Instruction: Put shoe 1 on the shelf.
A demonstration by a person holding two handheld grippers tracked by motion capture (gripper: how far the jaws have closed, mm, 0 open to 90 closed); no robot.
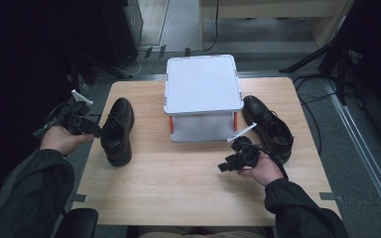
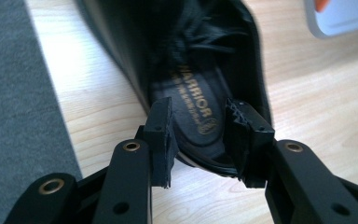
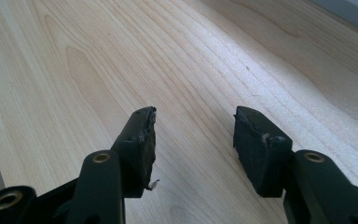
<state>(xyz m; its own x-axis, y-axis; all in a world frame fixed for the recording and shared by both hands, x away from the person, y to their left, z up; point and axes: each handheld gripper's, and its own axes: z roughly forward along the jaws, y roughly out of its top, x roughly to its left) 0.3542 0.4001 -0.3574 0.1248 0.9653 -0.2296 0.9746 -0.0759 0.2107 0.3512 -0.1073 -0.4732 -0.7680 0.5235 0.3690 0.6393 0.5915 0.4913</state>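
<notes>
My left gripper [image 2: 200, 140] has its jaws spread wide at the heel opening of the black leather lace-up shoe [image 1: 117, 130] on the left of the pale wooden table [image 1: 178, 183], one jaw at each side of the collar; I cannot tell if they touch it. My right gripper [image 3: 193, 144] hangs wide and empty over bare wood. The second black leather shoe [image 1: 270, 126] lies just beside my right hand [image 1: 263, 168]. A white two-tier rack with orange posts [image 1: 203, 84] stands between the shoes
</notes>
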